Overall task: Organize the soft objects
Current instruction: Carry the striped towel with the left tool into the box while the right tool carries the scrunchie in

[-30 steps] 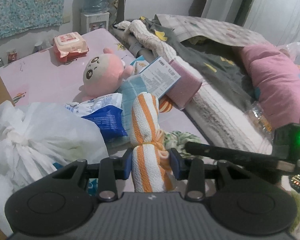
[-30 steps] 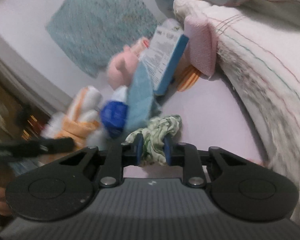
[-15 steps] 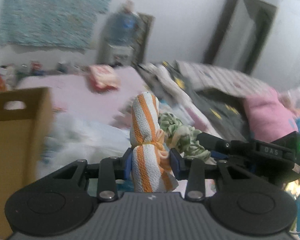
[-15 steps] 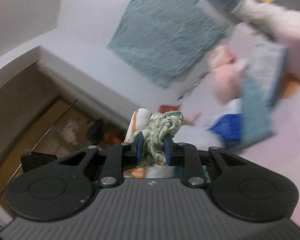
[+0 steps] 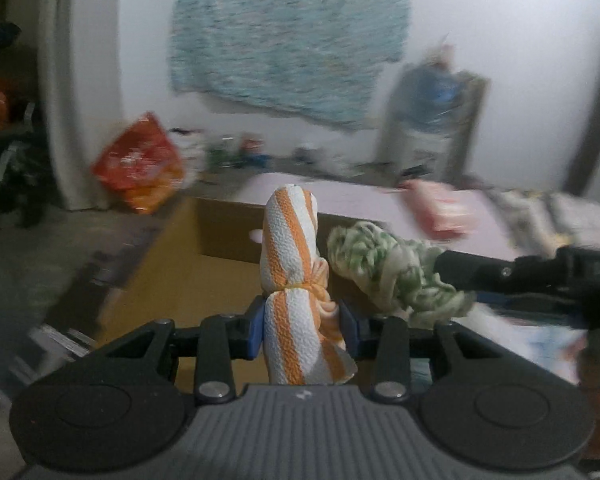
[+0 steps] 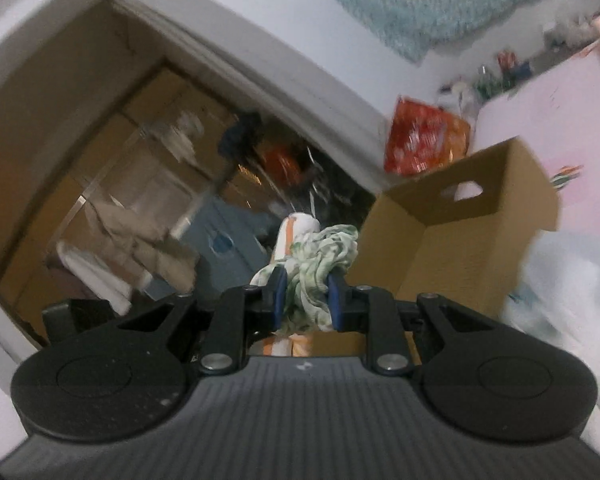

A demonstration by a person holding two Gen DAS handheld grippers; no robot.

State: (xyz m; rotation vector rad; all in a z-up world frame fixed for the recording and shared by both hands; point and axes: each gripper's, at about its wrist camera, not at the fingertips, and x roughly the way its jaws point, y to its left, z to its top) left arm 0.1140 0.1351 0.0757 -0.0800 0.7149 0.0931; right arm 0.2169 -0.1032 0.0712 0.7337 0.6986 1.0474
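Note:
My left gripper [image 5: 300, 322] is shut on an orange-and-white striped rolled cloth [image 5: 290, 248], which stands upright between the blue pads. Just to its right hangs a green-and-white crumpled cloth [image 5: 384, 270], held in my right gripper [image 6: 306, 300], whose jaws are shut on it [image 6: 320, 264]. Both cloths hover in the air over an open brown cardboard box [image 5: 168, 276]. In the right wrist view the box [image 6: 460, 232] lies to the right, with a handle hole in its far wall, and the striped cloth [image 6: 296, 228] shows behind the green one.
A pink-sheeted bed [image 5: 360, 196] lies behind the box. An orange-red snack bag [image 5: 140, 162] sits at the wall beside it. A water dispenser [image 5: 432, 116] stands at the back right. A white plastic bag [image 6: 560, 280] lies right of the box.
Both grippers have lifted their cloths off the bed and swung left, from over the clutter of toys and packets to above the cardboard box. The grips have not changed.

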